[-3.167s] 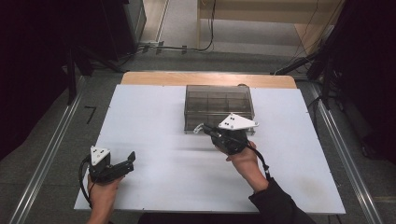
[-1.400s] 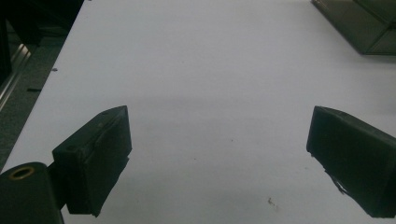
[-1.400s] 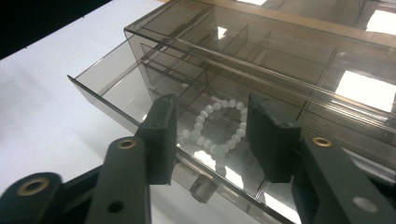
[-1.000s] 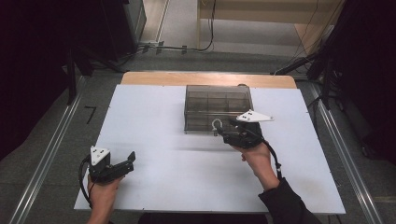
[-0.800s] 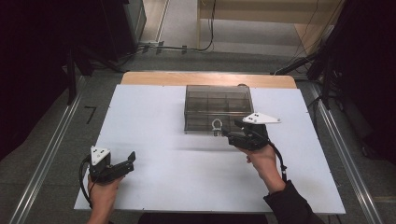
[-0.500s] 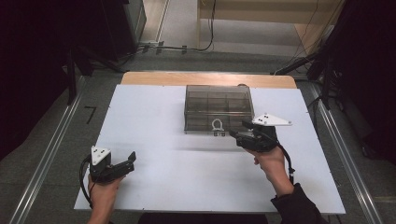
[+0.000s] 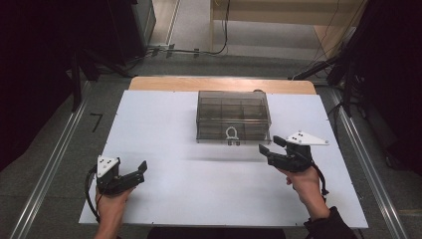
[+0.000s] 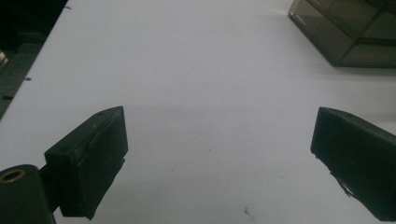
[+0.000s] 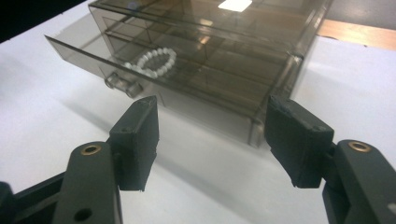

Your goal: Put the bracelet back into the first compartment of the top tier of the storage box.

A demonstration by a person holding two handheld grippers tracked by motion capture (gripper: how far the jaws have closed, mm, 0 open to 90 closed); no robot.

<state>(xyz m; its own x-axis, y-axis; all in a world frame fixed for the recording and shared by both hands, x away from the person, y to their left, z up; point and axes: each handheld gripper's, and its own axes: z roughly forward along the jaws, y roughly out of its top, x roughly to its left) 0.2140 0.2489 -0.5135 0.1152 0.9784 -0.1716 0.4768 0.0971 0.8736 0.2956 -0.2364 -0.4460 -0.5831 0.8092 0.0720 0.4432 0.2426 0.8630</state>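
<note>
A smoky clear drawer box (image 7: 233,104) stands on the white table (image 7: 164,124) at the middle back. Its lower drawer stands out a little, with a small handle (image 9: 122,85) on its front. In the drawer lies a white bead bracelet (image 7: 231,133) (image 9: 152,61). My right gripper (image 7: 268,144) (image 9: 212,112) is off the box's front right corner and points at it. Its jaws have just been opening and have nothing between them. My left gripper (image 7: 141,172) (image 8: 217,126) rests open near the front left, over bare table.
The box's corner (image 8: 345,32) lies far ahead and to the right of the left gripper. A wooden strip (image 7: 221,83) runs along the table's far edge. Metal rails (image 7: 50,164) flank the table, with dark floor and cables beyond.
My right gripper has drawn back to the right, away from the drawer handle. The bracelet now shows uncovered in the drawer. The left gripper has not moved.
</note>
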